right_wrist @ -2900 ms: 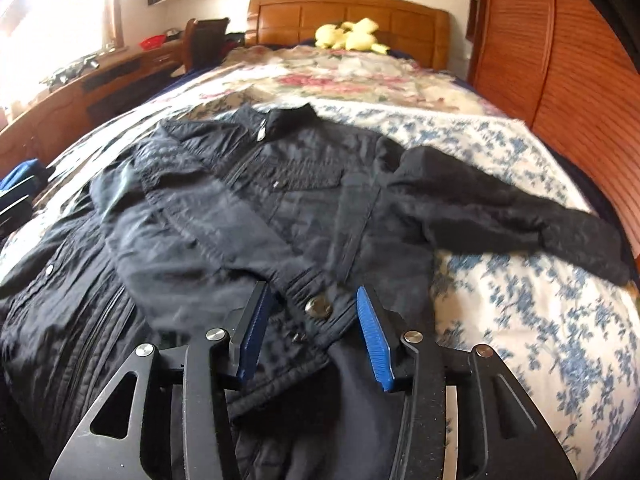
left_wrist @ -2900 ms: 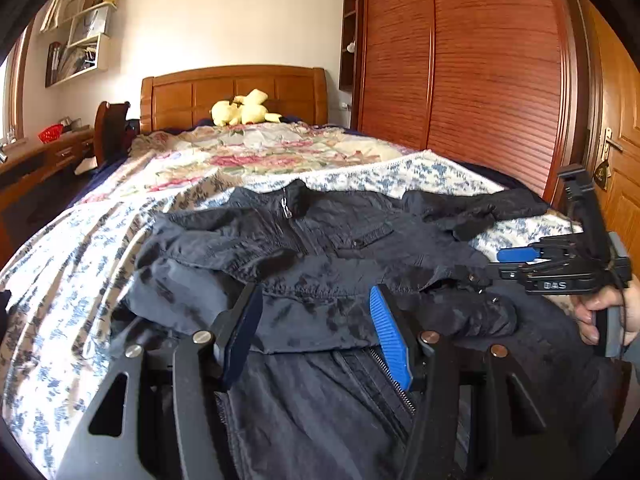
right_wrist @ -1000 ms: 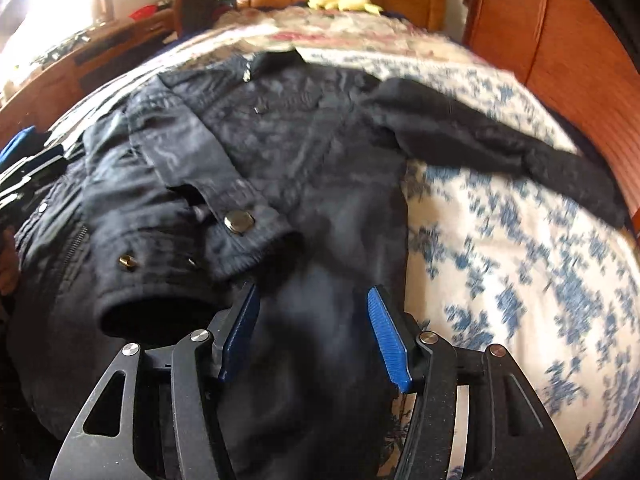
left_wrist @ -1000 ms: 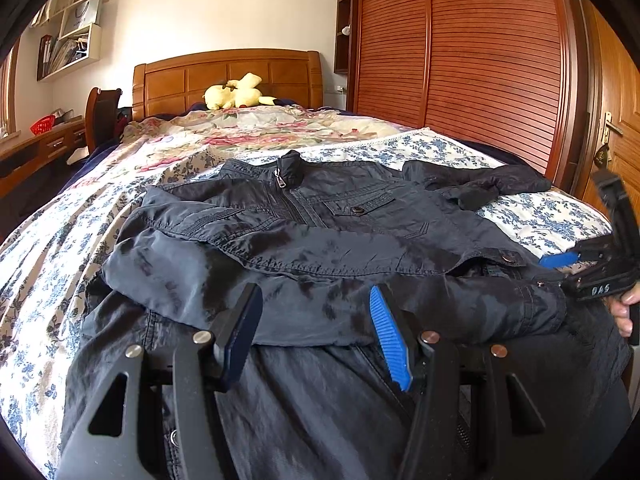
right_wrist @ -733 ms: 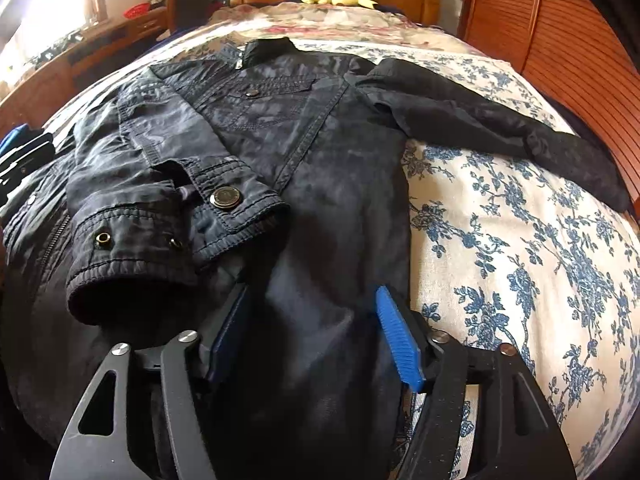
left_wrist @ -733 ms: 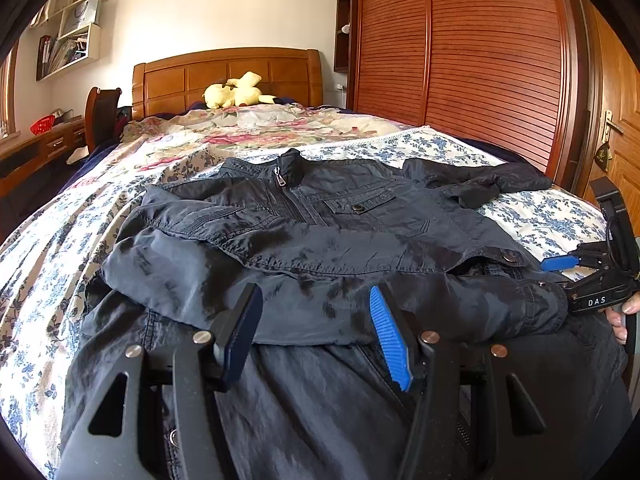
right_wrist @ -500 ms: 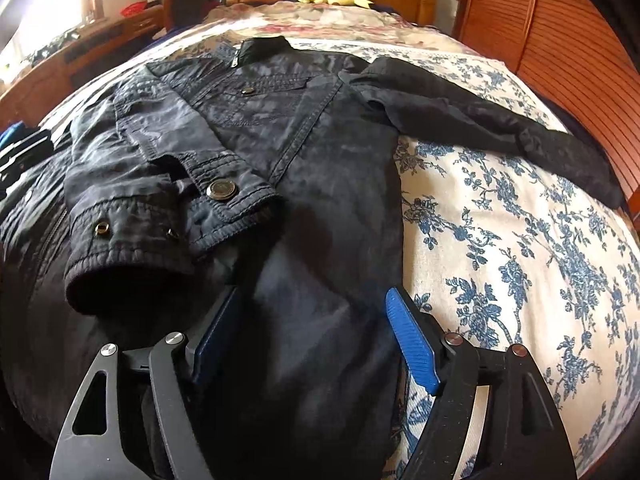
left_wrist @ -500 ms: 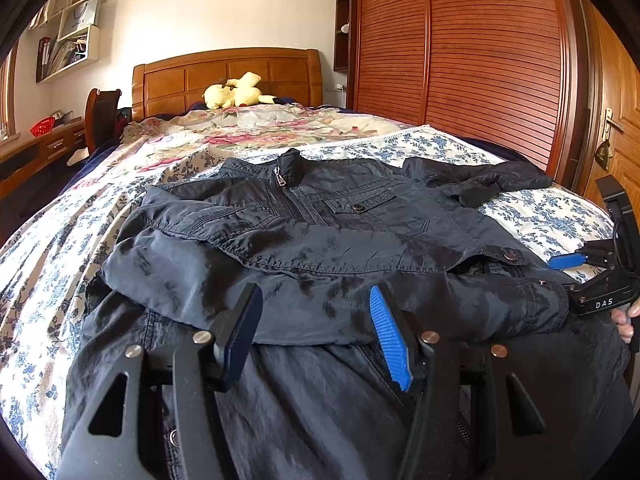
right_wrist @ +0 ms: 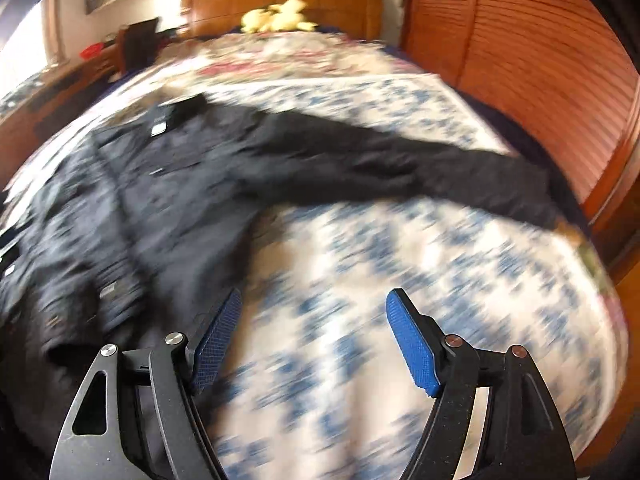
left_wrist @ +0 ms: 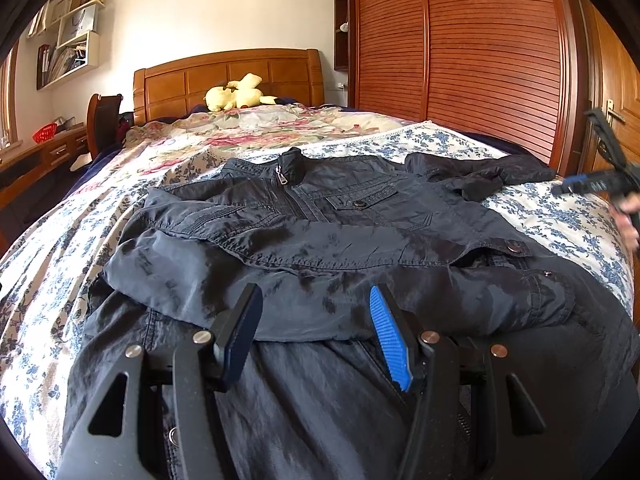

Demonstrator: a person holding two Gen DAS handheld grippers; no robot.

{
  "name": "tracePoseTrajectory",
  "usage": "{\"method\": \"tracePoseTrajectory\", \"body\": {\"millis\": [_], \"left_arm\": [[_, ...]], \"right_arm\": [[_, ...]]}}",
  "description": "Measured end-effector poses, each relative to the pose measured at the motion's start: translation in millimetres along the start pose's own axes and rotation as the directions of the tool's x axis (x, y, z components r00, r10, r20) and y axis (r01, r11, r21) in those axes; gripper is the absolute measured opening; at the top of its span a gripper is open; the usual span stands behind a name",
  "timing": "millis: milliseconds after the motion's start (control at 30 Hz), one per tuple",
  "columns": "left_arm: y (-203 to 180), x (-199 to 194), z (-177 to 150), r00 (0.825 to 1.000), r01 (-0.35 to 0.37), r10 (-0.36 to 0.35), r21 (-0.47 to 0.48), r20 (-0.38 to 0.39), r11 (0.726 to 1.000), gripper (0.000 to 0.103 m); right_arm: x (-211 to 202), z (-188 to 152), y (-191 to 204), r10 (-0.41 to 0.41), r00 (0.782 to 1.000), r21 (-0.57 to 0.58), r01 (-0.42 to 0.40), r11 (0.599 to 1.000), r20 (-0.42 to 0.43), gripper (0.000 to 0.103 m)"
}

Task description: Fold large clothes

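1. Ahead of me, a bed (left_wrist: 552,220) with a blue-flowered white sheet fills both views; a floral quilt (left_wrist: 280,124) covers its far half, up to a wooden headboard (left_wrist: 228,76).
2. I see a yellow plush toy (left_wrist: 236,98) lying at the headboard, a slatted wooden wardrobe (left_wrist: 480,52) on the right and wall shelves (left_wrist: 68,52) on the upper left.
3. I find the dark jacket (left_wrist: 320,232) spread front-up across the near half of the bed, collar away from me. One sleeve (left_wrist: 280,280) is folded across its chest; the other sleeve (right_wrist: 420,172) stretches out over the sheet towards the wardrobe.
4. On my left gripper (left_wrist: 316,328), the fingers stand wide apart, holding nothing, just above the lower part of the jacket.
5. On my right gripper (right_wrist: 314,336), the fingers are spread wide and grip nothing. They hover over bare sheet just beside the jacket's edge; this view is blurred.
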State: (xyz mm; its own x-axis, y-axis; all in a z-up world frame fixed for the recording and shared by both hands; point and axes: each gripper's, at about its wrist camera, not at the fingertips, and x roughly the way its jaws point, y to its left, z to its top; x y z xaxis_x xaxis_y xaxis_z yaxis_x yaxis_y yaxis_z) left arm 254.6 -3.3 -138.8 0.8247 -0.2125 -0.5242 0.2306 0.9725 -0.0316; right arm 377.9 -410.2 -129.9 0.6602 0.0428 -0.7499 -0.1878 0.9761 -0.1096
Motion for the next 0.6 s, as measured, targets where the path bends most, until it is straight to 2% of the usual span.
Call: {"method": "tracePoseTrajectory", "body": {"millis": [67,267,433,600], "left_arm": [[-0.5,0.8,0.2,1.0,-0.003,0.003,0.0,-0.001,1.0,0.055],[0.4,-0.5,-1.3,1.0,-0.014,0.014,0.0,0.0,1.0,0.055],[-0.8,1.5,-1.3,1.0,-0.023,0.023,0.004,-0.003,1.0,0.055],[-3.4,3.4,-1.8,1.0,-0.029,0.029,0.018,-0.01,0.999,0.055]], "right_arm": [[11.2,15.4,-27.7,-0.059,0.998,0.014,0.058,0.998,0.008,0.077],[32.9,49.0,-101.2,-0.15,0.987,0.131,0.142,0.981,0.05,0.077],[53.0,63.8,-160.8,-0.221,0.975,0.234,0.207,0.95,0.034,0.077],[72.6,62.9,-208.6,-0.284,0.958,0.296,0.279,0.914,-0.027,0.077]]}}
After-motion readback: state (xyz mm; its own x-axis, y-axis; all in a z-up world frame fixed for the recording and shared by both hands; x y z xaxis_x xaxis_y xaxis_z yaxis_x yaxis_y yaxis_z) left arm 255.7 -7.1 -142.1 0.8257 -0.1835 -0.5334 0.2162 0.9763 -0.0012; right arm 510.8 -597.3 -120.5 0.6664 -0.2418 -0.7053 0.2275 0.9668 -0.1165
